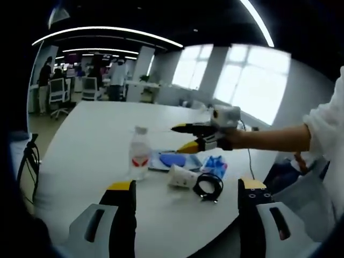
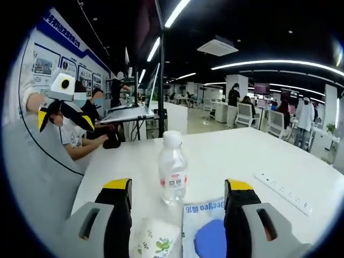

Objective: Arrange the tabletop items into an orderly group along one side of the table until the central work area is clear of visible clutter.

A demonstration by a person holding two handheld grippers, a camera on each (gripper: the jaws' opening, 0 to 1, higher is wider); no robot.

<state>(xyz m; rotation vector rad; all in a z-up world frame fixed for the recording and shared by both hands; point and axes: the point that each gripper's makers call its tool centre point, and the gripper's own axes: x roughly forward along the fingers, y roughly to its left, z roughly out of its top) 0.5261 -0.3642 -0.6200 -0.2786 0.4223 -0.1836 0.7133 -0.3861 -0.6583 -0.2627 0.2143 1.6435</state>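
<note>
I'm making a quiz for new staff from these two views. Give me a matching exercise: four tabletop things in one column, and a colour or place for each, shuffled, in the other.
Things:
1. water bottle
2. coiled cable
3. power strip
4. paper cup

Colour or place:
A. white, lying on its side beside the cable
B. black, near the table's edge
C. clear, upright, red on its label
D. white, long, lying flat, apart from the other things

Pairs: 1-C, 2-B, 3-D, 4-A

Black, yellow-tipped fingers (image 1: 122,209) on grey gripper bodies; person's white sleeve (image 1: 325,134).
</note>
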